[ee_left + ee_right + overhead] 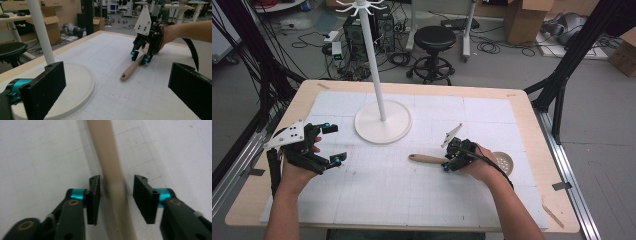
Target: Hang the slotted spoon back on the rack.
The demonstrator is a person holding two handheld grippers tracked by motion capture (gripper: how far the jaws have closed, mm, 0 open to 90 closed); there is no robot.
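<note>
I am at the grasping step: my right claw [117,200] stands apart around the wooden handle [110,170], and next it must close on it firmly.

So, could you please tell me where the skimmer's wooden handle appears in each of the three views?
High view: wooden handle lies right of centre, running left from the right gripper.
Left gripper view: it lies at centre-right, slanting down-left from the right gripper.
Right gripper view: it runs top to bottom through the middle, between the open jaws.
Shared landmark: the right gripper, straddling the handle.
</note>
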